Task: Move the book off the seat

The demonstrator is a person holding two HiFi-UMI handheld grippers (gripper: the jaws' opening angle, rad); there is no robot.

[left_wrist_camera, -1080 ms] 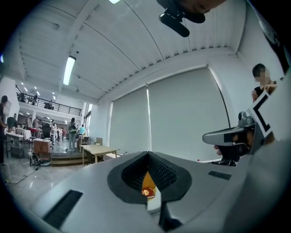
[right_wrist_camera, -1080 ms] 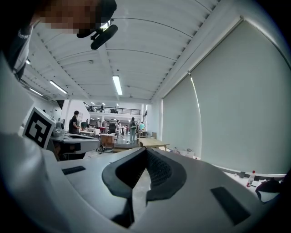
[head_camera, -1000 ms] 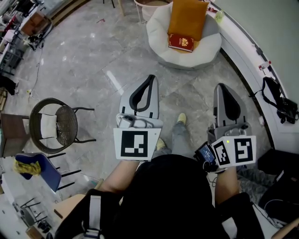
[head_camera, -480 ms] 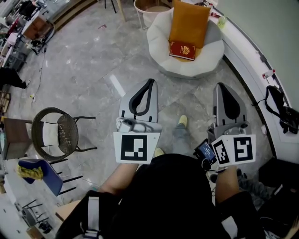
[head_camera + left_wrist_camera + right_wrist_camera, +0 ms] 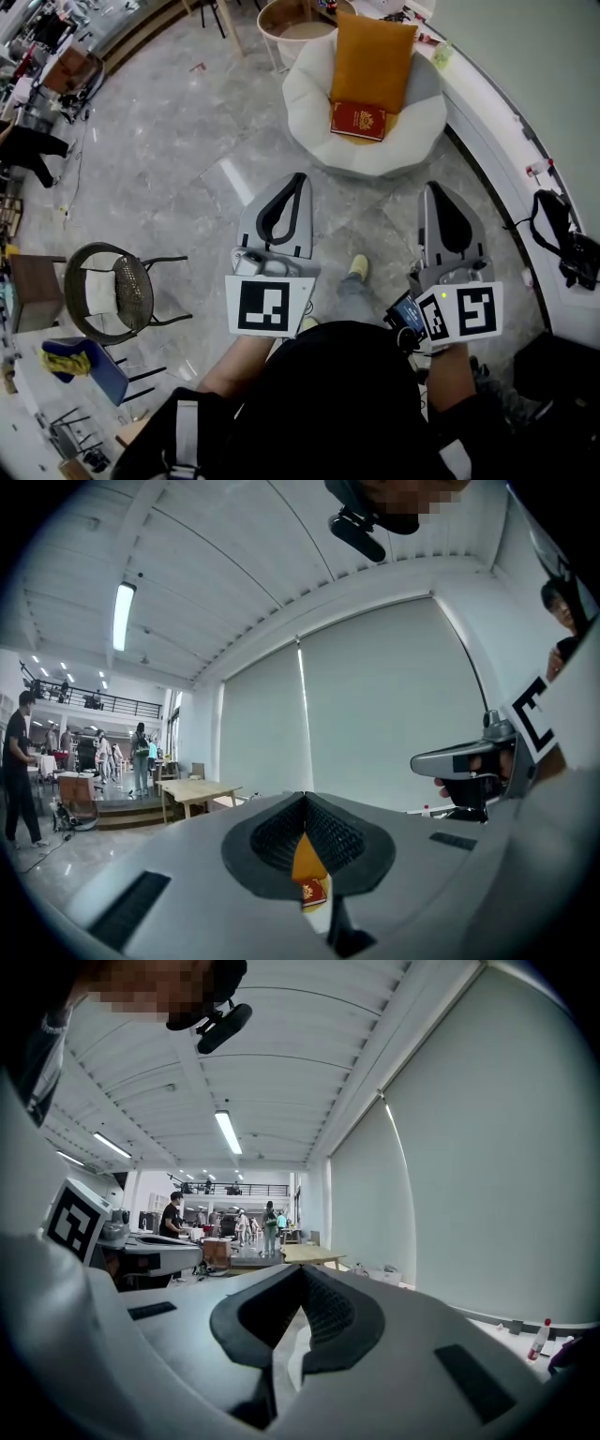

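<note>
A red book (image 5: 357, 120) with a gold emblem lies on a white round seat (image 5: 314, 89), its far edge against an upright orange cushion (image 5: 373, 52). Both grippers point level towards the seat from well short of it. The left gripper (image 5: 300, 177) has its tips together and holds nothing. In the left gripper view, the book (image 5: 313, 891) and the cushion (image 5: 307, 860) show through the opening behind the joined tips (image 5: 305, 796). The right gripper (image 5: 432, 187) is also shut and empty, off to the right of the book. In its own view the tips (image 5: 302, 1267) meet.
A round wooden side table (image 5: 284, 17) stands behind the seat. A white curved ledge (image 5: 497, 127) runs along the right, with a black bag (image 5: 564, 234) on it. A wicker chair (image 5: 117, 281) and a blue chair (image 5: 82, 361) stand at the left. My shoe (image 5: 359, 267) is between the grippers.
Both grippers have moved forward towards the seat, so the seat and book now sit closer to them in the head view. Their jaws have stayed together.
</note>
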